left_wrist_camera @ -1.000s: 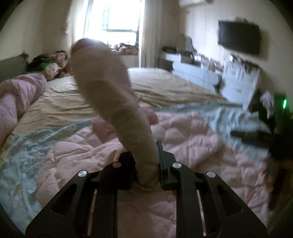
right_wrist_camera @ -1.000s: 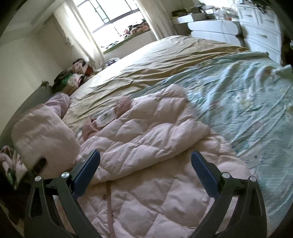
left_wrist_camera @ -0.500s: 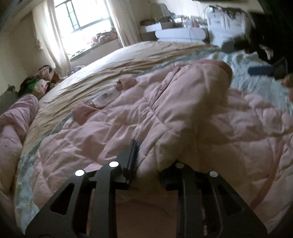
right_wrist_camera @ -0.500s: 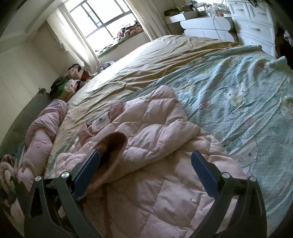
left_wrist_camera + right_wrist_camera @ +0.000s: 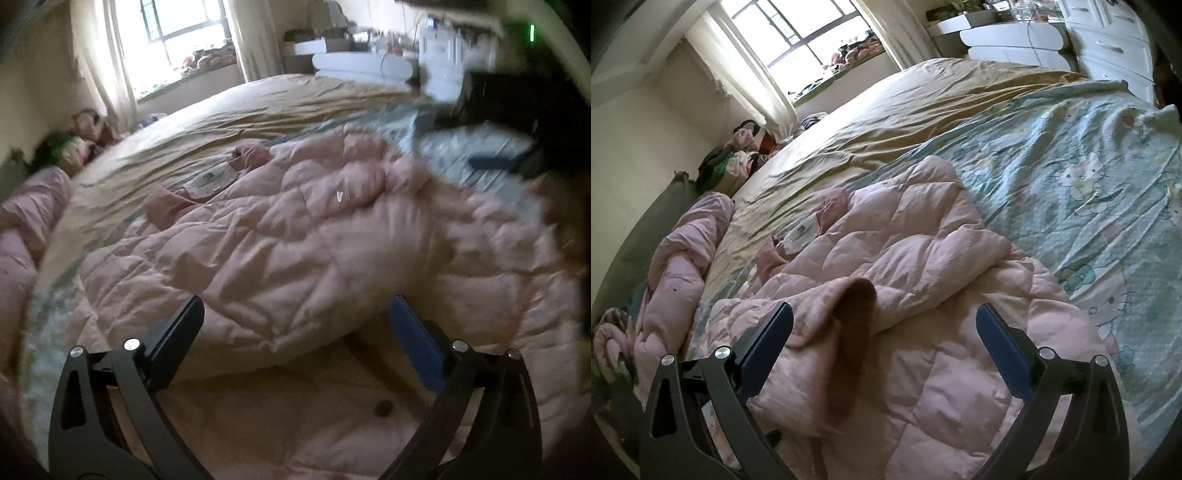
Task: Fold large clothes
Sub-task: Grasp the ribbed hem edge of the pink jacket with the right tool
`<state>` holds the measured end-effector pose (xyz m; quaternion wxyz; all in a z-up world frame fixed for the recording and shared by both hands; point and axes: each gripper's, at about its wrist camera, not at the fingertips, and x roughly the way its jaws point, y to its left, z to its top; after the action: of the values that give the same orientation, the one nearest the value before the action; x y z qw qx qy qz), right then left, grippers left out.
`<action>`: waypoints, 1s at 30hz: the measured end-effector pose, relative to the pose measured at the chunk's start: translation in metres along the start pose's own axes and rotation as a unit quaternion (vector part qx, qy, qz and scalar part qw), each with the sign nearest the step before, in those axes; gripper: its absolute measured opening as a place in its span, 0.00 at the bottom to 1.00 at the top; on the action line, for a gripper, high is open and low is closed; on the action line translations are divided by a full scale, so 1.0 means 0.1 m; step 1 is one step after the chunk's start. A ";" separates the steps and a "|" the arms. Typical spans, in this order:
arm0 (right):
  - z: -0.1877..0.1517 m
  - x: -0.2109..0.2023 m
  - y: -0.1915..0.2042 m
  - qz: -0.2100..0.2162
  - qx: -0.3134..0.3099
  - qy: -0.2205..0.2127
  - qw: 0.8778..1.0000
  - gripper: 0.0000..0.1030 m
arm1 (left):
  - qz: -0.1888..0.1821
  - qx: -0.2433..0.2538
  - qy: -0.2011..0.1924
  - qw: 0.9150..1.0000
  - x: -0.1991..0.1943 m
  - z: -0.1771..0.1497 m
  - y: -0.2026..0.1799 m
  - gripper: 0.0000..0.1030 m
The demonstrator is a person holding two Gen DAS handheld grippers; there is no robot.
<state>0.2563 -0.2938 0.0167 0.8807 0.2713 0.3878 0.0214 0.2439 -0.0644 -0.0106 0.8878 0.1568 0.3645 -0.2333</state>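
Observation:
A large pink quilted down coat [image 5: 295, 251] lies spread on the bed; it also shows in the right wrist view [image 5: 905, 266]. One sleeve [image 5: 857, 325] lies folded across its body, cuff opening toward me. My left gripper [image 5: 295, 325] is open and empty just above the coat's near part. My right gripper [image 5: 884, 328] is open and empty, low over the coat with the folded sleeve between its fingers' line of sight. The right gripper's blue pad [image 5: 495, 160] shows blurred at the far right of the left wrist view.
The bed carries a tan sheet [image 5: 923, 110] and a light blue cartoon-print cover [image 5: 1089, 177]. A rolled pink duvet [image 5: 683, 258] lies along the left. Clothes are piled [image 5: 738, 162] by the wall. White drawers [image 5: 1108, 44] stand at the right.
My left gripper carried the sleeve down across the coat, then opened and let it go. The sleeve now lies on the coat. The right gripper stayed open and nearly still.

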 end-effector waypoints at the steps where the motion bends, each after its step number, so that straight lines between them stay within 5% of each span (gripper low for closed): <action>1: 0.00 0.02 0.01 0.003 0.000 0.003 1.000 0.96 | -0.013 -0.014 -0.002 1.000 -0.05 0.02 0.08 0.91; 8: -0.04 0.29 0.21 0.052 -0.001 0.057 0.997 0.96 | 0.006 -0.133 -0.031 0.991 -0.28 0.02 0.82 0.91; 13: -0.04 0.53 0.28 0.080 0.019 0.086 0.993 0.94 | 0.051 -0.240 -0.060 0.968 -0.50 -0.15 1.54 0.91; 17: -0.02 0.64 0.30 0.072 0.018 0.091 0.993 0.76 | 0.101 -0.280 -0.072 0.952 -0.66 -0.27 1.93 0.91; 22: -0.04 0.82 0.23 0.094 0.046 0.107 0.989 0.52 | 0.108 -0.334 -0.085 0.932 -0.76 -0.43 2.28 0.91; 27: -0.06 0.88 0.19 0.100 0.033 0.099 0.990 0.08 | 0.116 -0.350 -0.087 0.925 -0.77 -0.48 2.38 0.91; 30: -0.02 0.82 0.30 0.097 -0.001 0.083 0.992 0.05 | 0.116 -0.360 -0.085 0.922 -0.72 -0.52 2.41 0.91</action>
<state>0.3174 -0.2472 -0.0251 0.8391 0.3045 0.4316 0.1298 0.2967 0.1831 0.0314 0.9330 -0.1523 0.3259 0.0057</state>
